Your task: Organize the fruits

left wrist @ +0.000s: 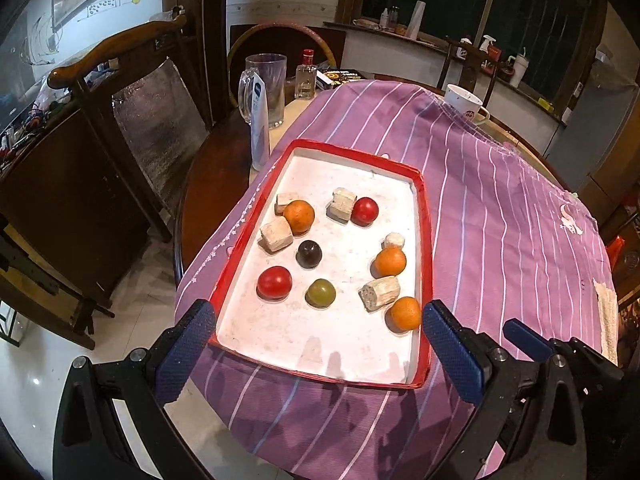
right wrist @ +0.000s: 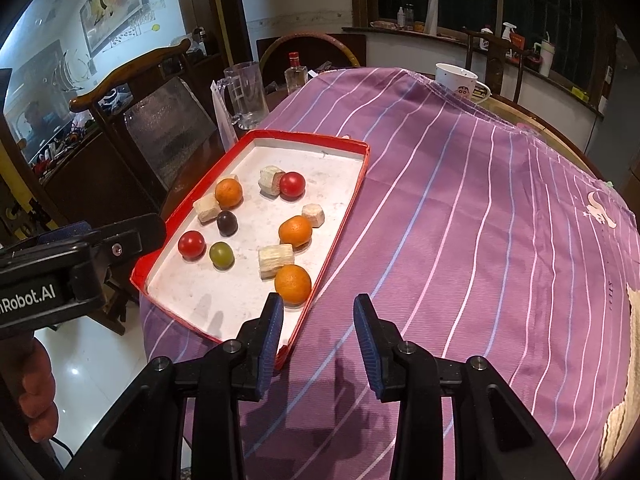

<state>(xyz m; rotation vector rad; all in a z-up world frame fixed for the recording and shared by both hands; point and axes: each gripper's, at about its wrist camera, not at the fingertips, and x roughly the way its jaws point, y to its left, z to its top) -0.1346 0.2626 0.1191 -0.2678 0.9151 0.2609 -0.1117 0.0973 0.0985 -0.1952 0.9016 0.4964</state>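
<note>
A red-rimmed white tray (left wrist: 427,216) (right wrist: 352,194) lies on the purple striped cloth. It holds three oranges, the nearest (left wrist: 405,313) (right wrist: 293,283), two red fruits, one near the front left (left wrist: 274,282) (right wrist: 191,244), a dark plum (left wrist: 309,253) (right wrist: 227,223), a green fruit (left wrist: 320,292) (right wrist: 221,255) and several pale cane chunks (left wrist: 379,293) (right wrist: 275,261). My left gripper (left wrist: 320,356) is open and empty, its fingers straddling the tray's near end. My right gripper (right wrist: 319,344) is open and empty, just right of the tray's near corner; the left gripper's body (right wrist: 80,256) shows at its left.
A glass mug (left wrist: 266,90) (right wrist: 245,94), a white tube (left wrist: 259,122), a clear bottle (left wrist: 306,76) (right wrist: 295,72) and a white cup (left wrist: 464,102) (right wrist: 456,78) stand at the table's far side. A wooden chair (left wrist: 132,120) (right wrist: 152,112) is on the left. A beige cloth (right wrist: 624,400) lies at the right.
</note>
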